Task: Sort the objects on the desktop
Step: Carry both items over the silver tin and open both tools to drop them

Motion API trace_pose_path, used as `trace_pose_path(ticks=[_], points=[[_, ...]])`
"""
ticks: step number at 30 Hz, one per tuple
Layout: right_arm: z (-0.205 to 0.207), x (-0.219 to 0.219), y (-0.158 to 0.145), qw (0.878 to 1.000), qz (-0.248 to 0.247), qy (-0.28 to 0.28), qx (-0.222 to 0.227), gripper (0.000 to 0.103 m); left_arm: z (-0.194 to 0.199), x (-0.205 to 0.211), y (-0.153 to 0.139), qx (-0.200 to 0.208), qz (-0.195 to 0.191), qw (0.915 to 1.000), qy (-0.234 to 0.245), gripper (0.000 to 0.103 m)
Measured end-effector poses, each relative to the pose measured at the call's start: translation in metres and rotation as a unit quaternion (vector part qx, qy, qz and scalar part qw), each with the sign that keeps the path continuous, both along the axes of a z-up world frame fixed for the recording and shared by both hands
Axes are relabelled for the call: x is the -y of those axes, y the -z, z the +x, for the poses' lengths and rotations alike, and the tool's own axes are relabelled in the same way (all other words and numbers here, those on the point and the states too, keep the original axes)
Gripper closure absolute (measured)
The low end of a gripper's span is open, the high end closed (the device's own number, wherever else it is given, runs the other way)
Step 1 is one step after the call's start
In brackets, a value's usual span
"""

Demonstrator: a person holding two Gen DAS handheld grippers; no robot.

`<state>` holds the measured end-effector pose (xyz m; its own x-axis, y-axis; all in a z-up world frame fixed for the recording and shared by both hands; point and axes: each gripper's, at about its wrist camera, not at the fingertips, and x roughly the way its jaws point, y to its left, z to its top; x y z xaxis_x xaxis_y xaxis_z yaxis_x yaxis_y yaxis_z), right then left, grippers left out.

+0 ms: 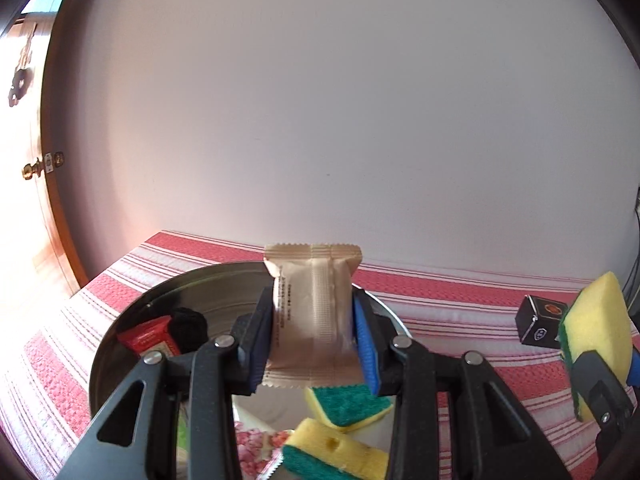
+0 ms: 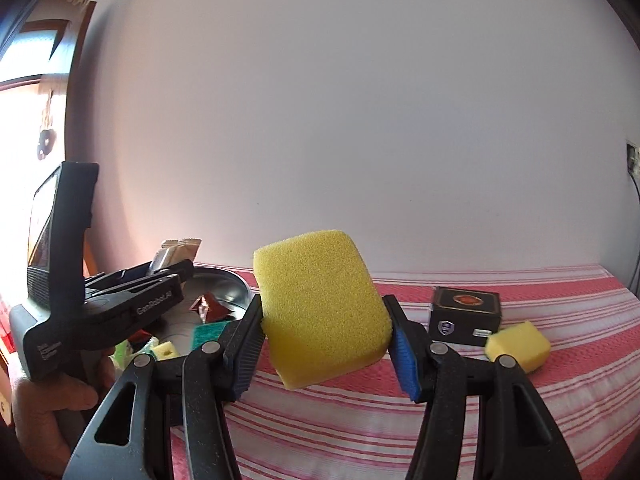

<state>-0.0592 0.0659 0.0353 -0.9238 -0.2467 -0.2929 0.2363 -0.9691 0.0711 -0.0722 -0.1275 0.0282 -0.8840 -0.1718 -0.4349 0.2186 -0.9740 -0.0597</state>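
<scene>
My left gripper is shut on a beige sachet, held upright over a round metal tin. In the tin lie a red packet and a black lump. Below the sachet, two yellow-and-green sponges lie on a white plate. My right gripper is shut on a large yellow sponge, lifted above the striped cloth; the same sponge shows at the right edge of the left wrist view. The left gripper with its sachet sits at the left of the right wrist view.
A black box stands on the red-and-white striped tablecloth, with a small yellow sponge beside it. A plain wall rises behind the table. A wooden door is at the left. A hand holds the left gripper.
</scene>
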Motion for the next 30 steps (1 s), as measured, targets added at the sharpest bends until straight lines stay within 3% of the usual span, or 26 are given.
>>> trace_pose_path(ticks=[6, 12, 16, 26, 30], points=[[-0.006, 0.05, -0.01, 0.999, -0.008, -0.047, -0.016, 0.044, 0.002, 0.049, 0.001, 0.01, 0.003, 0.9964, -0.084, 0.066], [-0.029, 0.09, -0.015, 0.998, -0.021, -0.063, -0.006, 0.044, 0.004, 0.092, 0.014, 0.041, 0.037, 0.9891, -0.136, 0.066], [-0.041, 0.108, -0.015, 0.997, -0.038, -0.07, 0.004, 0.044, 0.002, 0.104, 0.021, 0.055, 0.046, 0.9853, -0.155, 0.066], [-0.05, 0.125, 0.013, 0.998, 0.007, -0.059, 0.013, 0.044, 0.002, 0.1, 0.025, 0.07, 0.025, 0.9833, -0.166, 0.066], [-0.05, 0.125, 0.014, 0.998, 0.004, -0.06, 0.019, 0.044, 0.002, 0.101, 0.026, 0.072, 0.021, 0.9829, -0.168, 0.066]])
